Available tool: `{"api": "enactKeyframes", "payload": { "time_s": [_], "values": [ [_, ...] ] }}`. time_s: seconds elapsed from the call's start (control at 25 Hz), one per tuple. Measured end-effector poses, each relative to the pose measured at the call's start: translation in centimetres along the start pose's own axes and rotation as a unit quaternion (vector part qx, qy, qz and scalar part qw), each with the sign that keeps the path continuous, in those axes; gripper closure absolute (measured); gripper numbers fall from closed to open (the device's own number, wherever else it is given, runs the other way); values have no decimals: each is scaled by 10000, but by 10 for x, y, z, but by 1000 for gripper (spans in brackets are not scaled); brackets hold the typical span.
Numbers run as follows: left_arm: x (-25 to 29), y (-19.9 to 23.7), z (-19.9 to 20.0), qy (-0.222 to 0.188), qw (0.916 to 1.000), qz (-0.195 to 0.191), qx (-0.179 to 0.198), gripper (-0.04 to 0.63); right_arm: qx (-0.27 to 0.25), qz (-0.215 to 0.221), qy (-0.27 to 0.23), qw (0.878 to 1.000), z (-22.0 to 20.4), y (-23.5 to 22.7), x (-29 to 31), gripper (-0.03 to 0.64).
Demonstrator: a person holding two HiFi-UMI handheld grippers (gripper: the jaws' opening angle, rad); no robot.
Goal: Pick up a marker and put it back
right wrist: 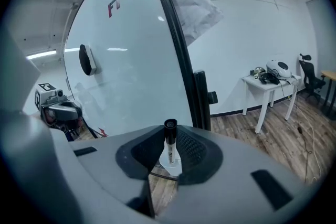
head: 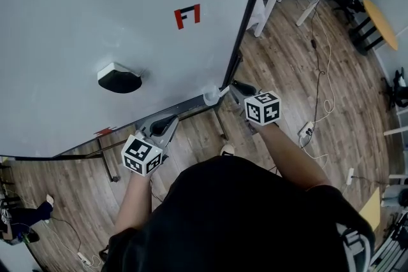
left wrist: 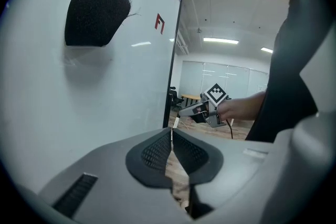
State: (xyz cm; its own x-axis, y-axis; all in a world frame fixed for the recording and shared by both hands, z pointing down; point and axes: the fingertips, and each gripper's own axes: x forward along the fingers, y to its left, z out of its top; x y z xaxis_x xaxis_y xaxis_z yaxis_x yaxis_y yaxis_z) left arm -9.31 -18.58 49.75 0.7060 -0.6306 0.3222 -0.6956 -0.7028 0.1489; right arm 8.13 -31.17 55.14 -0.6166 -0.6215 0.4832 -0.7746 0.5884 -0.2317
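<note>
Marker (right wrist: 169,148) in grip: the right gripper (head: 236,91) pinches a slim white-barrelled pen with a black cap between its dark ribbed pads. It holds the pen just off the end of the ledge (head: 191,105) at the foot of the whiteboard (head: 76,9), near the board's black-framed edge. The cap end points out past the fingertips, a hold that probably keeps the smooth, round barrel from rolling before it goes back on the ledge. The left gripper (left wrist: 171,135) carries nothing, its jaws drawn together to a thin slit, and hangs low by the ledge, seemingly just out of the way. On the glossy board sit a black felt eraser (head: 119,78) in a white shell and a small red mark (head: 187,16) (what it is cannot be told). Below lies a wood-plank floor (head: 280,41).
</note>
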Motion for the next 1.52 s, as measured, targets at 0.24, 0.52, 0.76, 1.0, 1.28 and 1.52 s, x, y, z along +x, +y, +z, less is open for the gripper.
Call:
{"api": "enactKeyframes", "payload": {
  "time_s": [0.24, 0.52, 0.76, 1.0, 1.28, 1.52],
  "values": [
    [0, -7, 3, -31, 9999, -114, 95, 580, -135, -110, -202, 9996, 8, 8, -25, 554],
    [0, -13, 1, -22, 9997, -229, 117, 581, -97, -256, -312, 9991, 5, 10, -48, 554],
    [4, -19, -4, 18, 9993, -355, 125, 581, -2, -346, -307, 9989, -5, 7, -58, 554],
    [5, -20, -6, 67, 9991, -404, 123, 581, 60, -329, -273, 9991, -8, 8, -56, 554],
    [2, -15, -6, 75, 9995, -289, 83, 581, 0, -216, -257, 9994, -2, 12, -44, 554],
    [1, -5, -10, 90, 9999, -146, -10, 581, -146, -90, -137, 9998, -1, 12, -17, 554]
  ]
}}
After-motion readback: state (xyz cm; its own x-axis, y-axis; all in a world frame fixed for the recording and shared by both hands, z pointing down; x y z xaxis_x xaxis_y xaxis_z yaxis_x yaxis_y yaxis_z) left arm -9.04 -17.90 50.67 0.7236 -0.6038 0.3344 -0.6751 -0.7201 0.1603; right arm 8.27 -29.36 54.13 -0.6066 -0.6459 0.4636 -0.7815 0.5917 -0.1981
